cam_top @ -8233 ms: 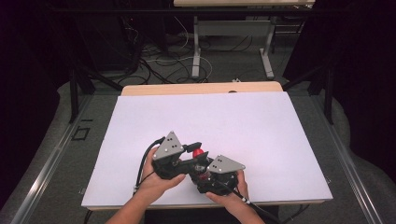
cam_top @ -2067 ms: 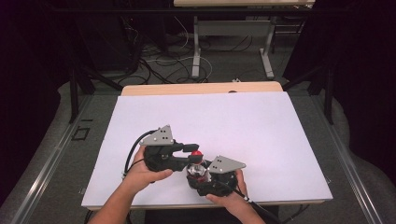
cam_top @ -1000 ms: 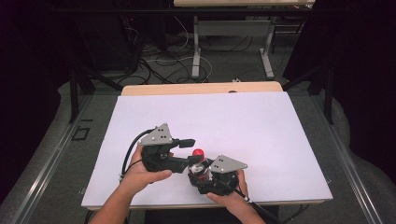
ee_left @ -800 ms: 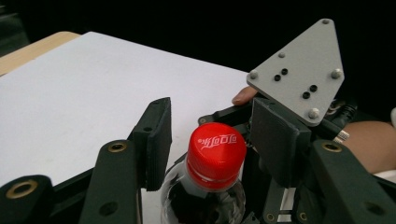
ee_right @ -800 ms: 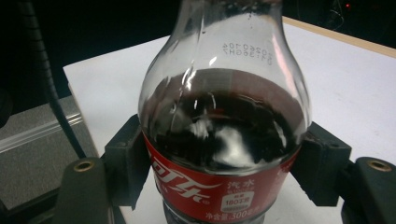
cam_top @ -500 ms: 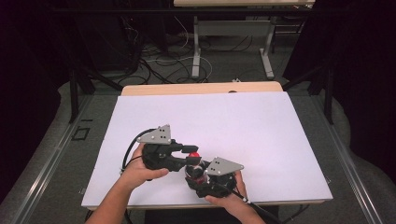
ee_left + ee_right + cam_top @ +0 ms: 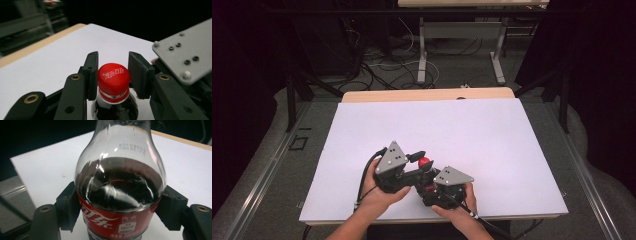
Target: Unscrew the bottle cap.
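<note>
Overhead view; two close bottle (image 7: pixel 120 182) views

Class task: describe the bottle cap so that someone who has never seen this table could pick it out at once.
On the white table, near the front edge, two hands hold black tools together around a cola bottle. The red cap tops that bottle, between the left tool's pads. It is the only bright red, white-lettered thing among black parts.
</note>
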The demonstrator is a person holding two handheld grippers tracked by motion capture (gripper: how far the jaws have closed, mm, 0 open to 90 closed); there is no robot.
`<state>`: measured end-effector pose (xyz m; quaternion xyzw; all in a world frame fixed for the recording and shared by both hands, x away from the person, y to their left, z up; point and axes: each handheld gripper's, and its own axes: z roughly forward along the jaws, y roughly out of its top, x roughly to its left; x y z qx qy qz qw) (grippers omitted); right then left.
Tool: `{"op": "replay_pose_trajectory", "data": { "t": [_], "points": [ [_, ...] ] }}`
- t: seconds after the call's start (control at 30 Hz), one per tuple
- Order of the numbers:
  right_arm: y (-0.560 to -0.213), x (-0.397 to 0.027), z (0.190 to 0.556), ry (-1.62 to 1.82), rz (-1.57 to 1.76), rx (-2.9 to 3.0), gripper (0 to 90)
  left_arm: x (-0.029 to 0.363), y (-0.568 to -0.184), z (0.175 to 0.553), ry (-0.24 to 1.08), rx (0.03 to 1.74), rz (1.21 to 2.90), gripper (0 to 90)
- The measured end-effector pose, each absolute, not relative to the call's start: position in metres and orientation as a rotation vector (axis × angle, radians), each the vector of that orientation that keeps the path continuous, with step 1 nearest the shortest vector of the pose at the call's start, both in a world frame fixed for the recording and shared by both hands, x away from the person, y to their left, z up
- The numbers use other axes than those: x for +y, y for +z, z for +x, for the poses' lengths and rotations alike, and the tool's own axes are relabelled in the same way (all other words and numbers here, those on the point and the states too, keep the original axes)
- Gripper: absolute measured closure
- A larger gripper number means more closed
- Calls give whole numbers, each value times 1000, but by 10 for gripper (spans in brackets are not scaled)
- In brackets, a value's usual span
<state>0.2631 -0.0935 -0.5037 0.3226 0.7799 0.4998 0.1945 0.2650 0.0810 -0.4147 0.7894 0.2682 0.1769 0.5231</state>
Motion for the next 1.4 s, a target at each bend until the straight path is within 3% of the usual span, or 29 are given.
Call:
{"op": "replay_pose_trajectory", "data": {
  "t": [0.5,1.4],
  "points": [
    [-506,-96,265,1412,924,2157,294,73,-405,267,403,676,1903,619],
    [-504,-117,300,1403,1005,2062,295,131,-433,314,421,941,1835,619]
  ]
}}
